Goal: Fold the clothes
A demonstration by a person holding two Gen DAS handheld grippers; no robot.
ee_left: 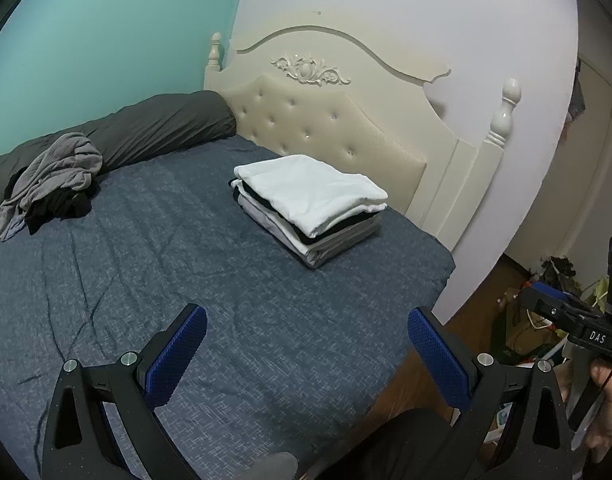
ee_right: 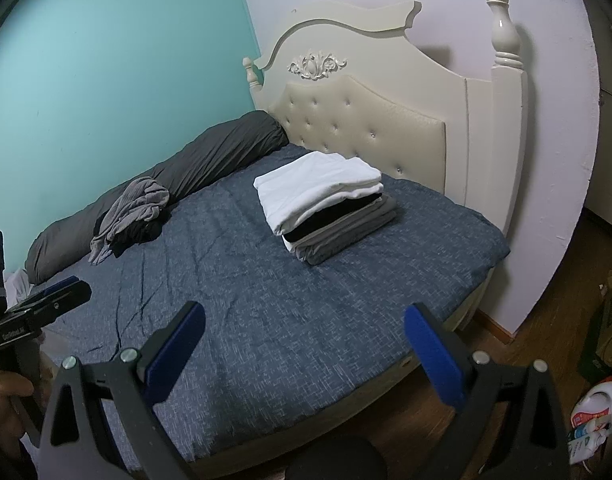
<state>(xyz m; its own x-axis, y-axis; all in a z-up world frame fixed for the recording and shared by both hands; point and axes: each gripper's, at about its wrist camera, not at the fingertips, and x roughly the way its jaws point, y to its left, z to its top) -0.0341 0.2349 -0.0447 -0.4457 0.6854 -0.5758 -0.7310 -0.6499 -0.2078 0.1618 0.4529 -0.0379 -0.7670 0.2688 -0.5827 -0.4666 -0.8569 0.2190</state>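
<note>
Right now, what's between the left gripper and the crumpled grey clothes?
Only bare blue bedspread between the left gripper and the crumpled grey clothes, in the left wrist view.

You are in a home bedroom: a bed (ee_left: 266,340) with a tufted cream headboard (ee_left: 329,120), wood floor (ee_right: 553,320).

Open bed in front, obstacles at its far side and head end.

The wide middle of the blue bed (ee_left: 154,264) lies bare, with clear passage ahead of the left gripper (ee_left: 306,344) and the right gripper (ee_right: 304,346), both with jaws spread wide and nothing between them. A stack of folded clothes (ee_left: 309,204) sits near the headboard (ee_left: 337,120), which closes off that end. A crumpled grey pile (ee_left: 54,176) lies against the dark rolled duvet (ee_left: 154,124) that lines the wall side. Beyond the bed's near edge, floor clutter (ee_right: 597,408) crowds the right.
</note>
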